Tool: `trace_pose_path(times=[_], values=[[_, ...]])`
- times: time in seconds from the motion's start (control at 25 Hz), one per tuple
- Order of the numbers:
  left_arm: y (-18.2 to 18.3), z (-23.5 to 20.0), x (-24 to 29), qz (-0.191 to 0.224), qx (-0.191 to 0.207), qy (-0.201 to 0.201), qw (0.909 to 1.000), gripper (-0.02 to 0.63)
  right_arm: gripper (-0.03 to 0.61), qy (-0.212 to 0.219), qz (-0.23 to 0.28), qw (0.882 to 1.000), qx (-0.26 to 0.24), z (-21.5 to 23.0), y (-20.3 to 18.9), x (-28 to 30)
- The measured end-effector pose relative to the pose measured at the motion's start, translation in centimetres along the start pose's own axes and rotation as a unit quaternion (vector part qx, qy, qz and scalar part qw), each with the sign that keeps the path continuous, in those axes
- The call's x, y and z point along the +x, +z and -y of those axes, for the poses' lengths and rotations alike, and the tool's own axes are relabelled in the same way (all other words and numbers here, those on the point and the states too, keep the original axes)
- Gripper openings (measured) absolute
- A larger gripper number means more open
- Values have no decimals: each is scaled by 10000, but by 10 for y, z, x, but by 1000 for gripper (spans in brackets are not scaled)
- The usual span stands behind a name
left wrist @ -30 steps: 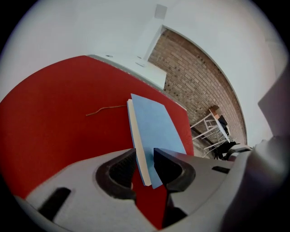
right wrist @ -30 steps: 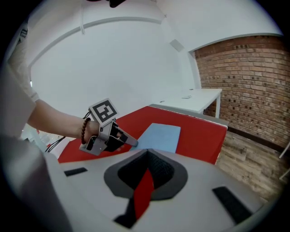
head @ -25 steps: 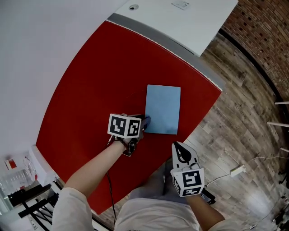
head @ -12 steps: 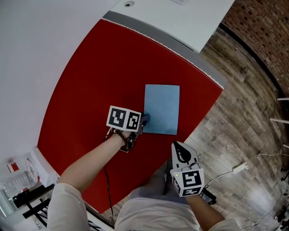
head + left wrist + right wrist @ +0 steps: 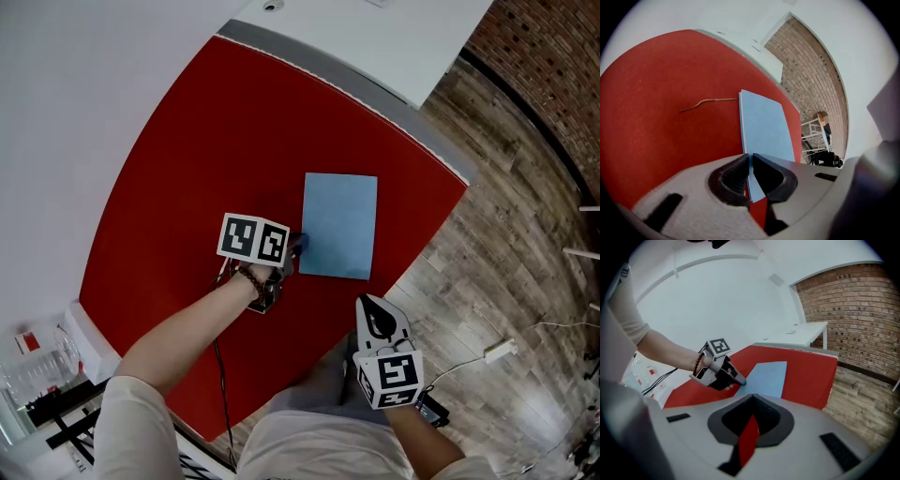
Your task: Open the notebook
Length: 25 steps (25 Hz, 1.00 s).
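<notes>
A light blue notebook (image 5: 339, 225) lies closed on the red table (image 5: 206, 141), near its front edge. My left gripper (image 5: 298, 246) is at the notebook's near left corner. In the left gripper view its jaws are closing, and the pads (image 5: 736, 176) pinch the blue cover's edge (image 5: 761, 126) between them. The right gripper view shows that left gripper (image 5: 740, 380) touching the notebook (image 5: 766, 373) at the corner. My right gripper (image 5: 367, 302) hangs off the table's front edge, over the person's lap, its jaws together with nothing in them (image 5: 752, 401).
A thin brown cable (image 5: 708, 102) lies on the red top left of the notebook. A white desk (image 5: 375, 37) butts against the table's far side. Wooden floor (image 5: 506, 234) and a brick wall are to the right; a rack with bottles (image 5: 37, 375) stands at lower left.
The left gripper's jaws have closed onto the notebook's near left corner. Both hands have stayed about where they were.
</notes>
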<state>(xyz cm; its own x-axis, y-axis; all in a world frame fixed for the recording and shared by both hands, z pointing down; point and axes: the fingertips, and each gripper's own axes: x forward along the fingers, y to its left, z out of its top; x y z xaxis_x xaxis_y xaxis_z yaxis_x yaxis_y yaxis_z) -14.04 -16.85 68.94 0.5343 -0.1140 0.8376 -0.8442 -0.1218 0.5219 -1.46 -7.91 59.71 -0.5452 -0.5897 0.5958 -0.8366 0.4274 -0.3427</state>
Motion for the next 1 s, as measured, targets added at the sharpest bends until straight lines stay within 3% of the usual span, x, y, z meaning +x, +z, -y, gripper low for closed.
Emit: trace_pose_path(times=[0.28,0.64,0.84,1.0], values=[[2,3,-5,-21,54,-25,10000,25,6,-6,-14,10000,37,0,-3,-1],[3,-4,-33,-81,476,172,9987,21,6,22,-37,10000,61,-1,-7,-2],[11,38,-61,114,885,-57,9960,15,6,69,-13,10000,43,-3,-7,-4],[18,67,-80,89,1541,-15,9880,11,6,72,35,9999,72,-3,-6,-9]])
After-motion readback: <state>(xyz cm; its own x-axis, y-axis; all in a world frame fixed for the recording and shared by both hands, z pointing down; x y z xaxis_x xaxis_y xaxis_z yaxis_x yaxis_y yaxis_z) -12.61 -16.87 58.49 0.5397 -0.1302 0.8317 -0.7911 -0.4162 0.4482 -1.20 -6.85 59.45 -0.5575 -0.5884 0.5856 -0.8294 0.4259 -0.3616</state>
